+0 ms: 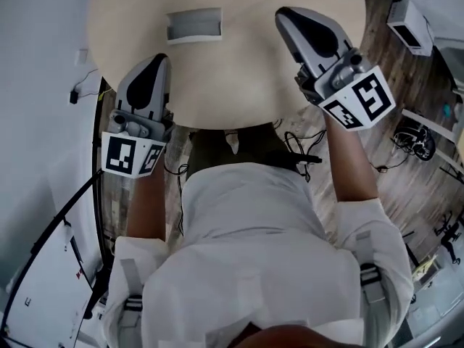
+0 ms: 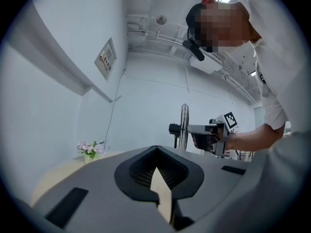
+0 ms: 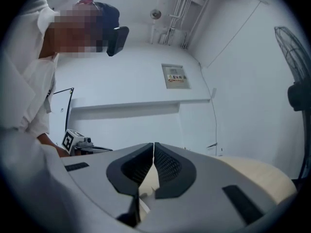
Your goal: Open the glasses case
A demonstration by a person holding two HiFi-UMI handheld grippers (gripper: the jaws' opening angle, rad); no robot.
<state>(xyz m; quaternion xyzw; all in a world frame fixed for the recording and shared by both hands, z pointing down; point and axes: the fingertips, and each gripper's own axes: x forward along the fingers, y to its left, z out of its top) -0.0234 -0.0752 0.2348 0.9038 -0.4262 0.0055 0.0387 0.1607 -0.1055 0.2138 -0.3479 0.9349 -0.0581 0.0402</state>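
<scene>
A grey rectangular glasses case [image 1: 194, 25] lies closed on the round beige table [image 1: 239, 78], toward its far side. My left gripper [image 1: 160, 59] hovers at the table's near left edge, short of the case and to its left, jaws shut and empty. My right gripper [image 1: 283, 14] is held over the table to the right of the case, tips level with it, also shut with nothing held. In the left gripper view the jaws [image 2: 156, 147] meet at a point. The right gripper view shows its jaws [image 3: 153, 144] pressed together. Neither gripper view shows the case.
A small pot of pink flowers [image 2: 90, 149] stands on the table's far side. A standing fan [image 2: 184, 126] is behind the right gripper. Cables [image 1: 304, 151] and a white box [image 1: 410, 26] lie on the wooden floor to the right. A white wall runs along the left.
</scene>
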